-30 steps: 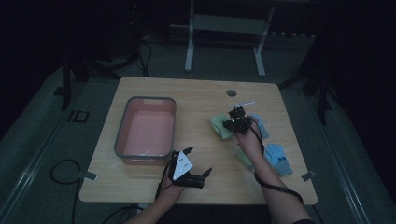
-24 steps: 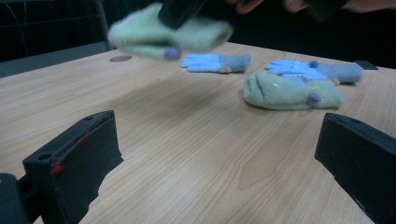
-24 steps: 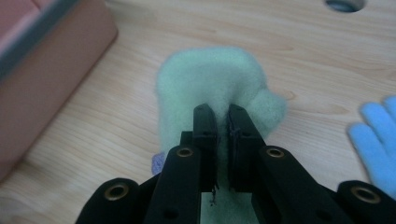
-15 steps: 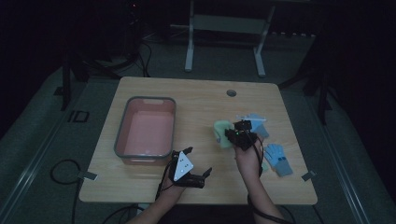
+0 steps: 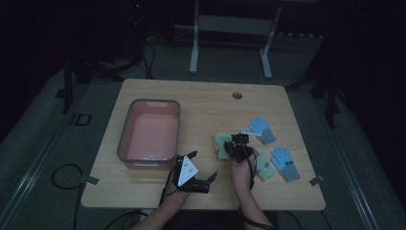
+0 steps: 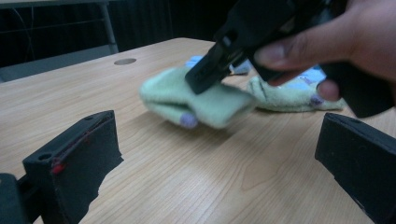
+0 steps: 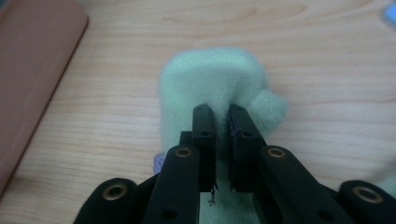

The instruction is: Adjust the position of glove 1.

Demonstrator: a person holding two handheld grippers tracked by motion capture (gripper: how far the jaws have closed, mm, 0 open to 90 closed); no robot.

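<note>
The right gripper [image 7: 223, 135] is clamped on a soft green glove [image 7: 212, 84] near the middle of the table [image 5: 201, 103], between the pink tub [image 5: 149, 136] and the blue gloves [image 5: 262, 128]; the left gripper [image 5: 201, 168] waits by the near edge, jaws wide apart.

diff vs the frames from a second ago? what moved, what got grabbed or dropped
The right gripper, shut on the green glove, carried it nearer the person and toward the pink bin; it now hangs just above the table. Nothing was let go. The left gripper kept its place, open. The bin, the two blue gloves and the second green glove stayed put.
</note>
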